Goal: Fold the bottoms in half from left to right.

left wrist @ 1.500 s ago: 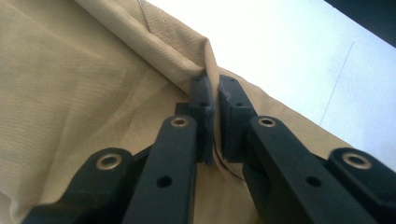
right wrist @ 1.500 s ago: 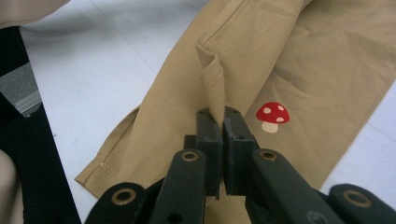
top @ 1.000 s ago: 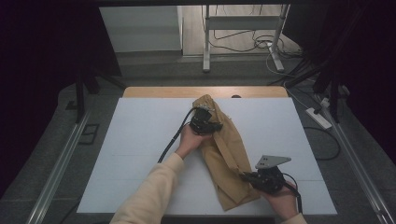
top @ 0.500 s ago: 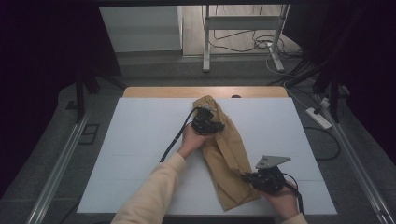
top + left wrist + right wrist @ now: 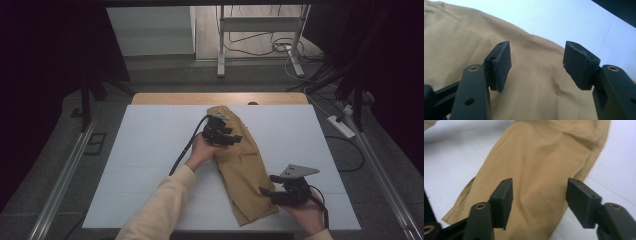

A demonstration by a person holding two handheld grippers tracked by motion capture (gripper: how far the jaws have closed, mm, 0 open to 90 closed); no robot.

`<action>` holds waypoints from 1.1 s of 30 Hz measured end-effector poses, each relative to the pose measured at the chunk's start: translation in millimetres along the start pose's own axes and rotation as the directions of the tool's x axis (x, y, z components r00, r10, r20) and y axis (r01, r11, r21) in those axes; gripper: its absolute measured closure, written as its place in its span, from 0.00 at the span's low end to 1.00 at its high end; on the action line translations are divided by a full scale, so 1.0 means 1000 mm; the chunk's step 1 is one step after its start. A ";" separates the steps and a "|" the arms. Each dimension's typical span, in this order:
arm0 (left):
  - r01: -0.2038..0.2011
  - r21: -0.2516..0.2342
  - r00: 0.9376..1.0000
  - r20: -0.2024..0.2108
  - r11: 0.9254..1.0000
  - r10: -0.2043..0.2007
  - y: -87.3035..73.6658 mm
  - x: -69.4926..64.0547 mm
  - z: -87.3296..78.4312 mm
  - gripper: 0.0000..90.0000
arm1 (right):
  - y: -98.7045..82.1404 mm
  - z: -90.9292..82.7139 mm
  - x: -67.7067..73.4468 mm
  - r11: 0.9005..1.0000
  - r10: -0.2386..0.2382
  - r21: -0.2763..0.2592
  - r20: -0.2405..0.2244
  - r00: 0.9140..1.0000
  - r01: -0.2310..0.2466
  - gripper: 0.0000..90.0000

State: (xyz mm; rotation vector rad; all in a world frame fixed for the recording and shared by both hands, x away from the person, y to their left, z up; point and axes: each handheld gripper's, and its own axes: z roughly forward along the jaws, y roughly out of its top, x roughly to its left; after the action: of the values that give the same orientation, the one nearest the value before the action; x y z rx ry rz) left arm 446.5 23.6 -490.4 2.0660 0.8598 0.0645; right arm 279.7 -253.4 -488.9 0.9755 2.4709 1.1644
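Bench (image 5: 150, 150): the white surface I work over, bearing one folded tan garment (image 5: 245, 170). The garment lies as a long strip, its long axis running from the far middle of the bench toward the near right corner, the far end bunched and the near end flat with a hemmed edge (image 5: 456, 212).

Left gripper (image 5: 235, 138): I hold it over the far, bunched end, jaws pointing right across the strip. Its jaws have just been opening and now stand apart with cloth beneath them (image 5: 536, 82) but nothing pinched between the pads.

Right gripper (image 5: 264, 190): I hold it at the near end, at the strip's right edge, jaws pointing left toward the cloth. Its jaws have likewise just been opening; they stand wide, the garment (image 5: 544, 170) stretching away ahead of them, untouched by the pads.

Key relation: each gripper sits at one end of the long axis, so either end is within reach of its own hand. In my judgement the garment has been let go and rests free on the bench.
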 end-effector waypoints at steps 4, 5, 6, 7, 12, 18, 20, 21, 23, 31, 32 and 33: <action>-0.012 0.009 1.000 0.009 1.000 0.012 -0.006 0.000 -0.007 0.41 | 0.001 0.001 -0.002 1.000 -0.001 0.003 0.008 1.000 0.001 0.41; -0.016 0.010 1.000 0.012 1.000 0.016 -0.007 0.000 -0.009 0.41 | 0.002 0.002 -0.002 1.000 -0.004 0.004 0.008 1.000 0.004 0.41; -0.016 0.011 1.000 0.016 1.000 0.015 -0.009 0.000 -0.011 0.41 | 0.002 0.002 -0.003 1.000 -0.002 0.004 0.008 1.000 0.002 0.41; -0.018 0.013 1.000 0.015 1.000 0.018 -0.010 -0.001 -0.012 0.41 | 0.003 0.003 -0.004 1.000 -0.003 0.005 0.007 1.000 0.003 0.41; -0.033 0.026 0.999 0.001 0.999 0.033 -0.019 -0.003 -0.022 0.41 | 0.007 0.007 -0.005 1.000 -0.009 0.005 0.005 1.000 0.009 0.41; -0.032 0.025 0.999 -0.022 0.999 0.033 -0.034 -0.002 -0.041 0.41 | 0.015 0.011 -0.001 0.999 -0.033 -0.002 -0.011 0.999 0.033 0.41; -0.029 0.026 0.999 -0.037 0.999 0.030 -0.040 0.000 -0.048 0.41 | 0.017 0.014 0.000 0.999 -0.043 0.004 -0.019 0.999 0.043 0.41; -0.023 0.024 0.999 -0.039 0.999 0.024 -0.043 0.001 -0.051 0.41 | 0.018 0.016 0.001 0.999 -0.048 0.004 -0.025 0.999 0.048 0.41; -0.011 0.017 0.999 -0.042 1.000 0.012 -0.048 0.003 -0.058 0.41 | 0.020 0.019 0.002 0.998 -0.056 0.006 -0.038 0.998 0.056 0.41; -0.011 0.017 0.997 -0.075 1.000 0.012 -0.067 0.003 -0.077 0.40 | 0.025 0.028 0.007 0.996 -0.089 0.015 -0.089 0.992 0.091 0.41; -0.010 0.018 0.997 -0.074 1.000 0.011 -0.069 0.003 -0.078 0.40 | 0.025 0.029 0.007 0.996 -0.089 0.020 -0.090 0.992 0.091 0.41; -0.008 0.018 0.997 -0.074 1.000 0.010 -0.072 0.002 -0.080 0.40 | 0.025 0.030 0.007 0.996 -0.087 0.023 -0.092 0.992 0.089 0.41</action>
State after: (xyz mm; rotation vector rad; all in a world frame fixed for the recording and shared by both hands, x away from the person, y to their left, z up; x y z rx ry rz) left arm 381.2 109.0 -494.7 2.0952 0.8992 0.1394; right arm 300.5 -219.3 -489.2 0.8288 2.5786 1.1742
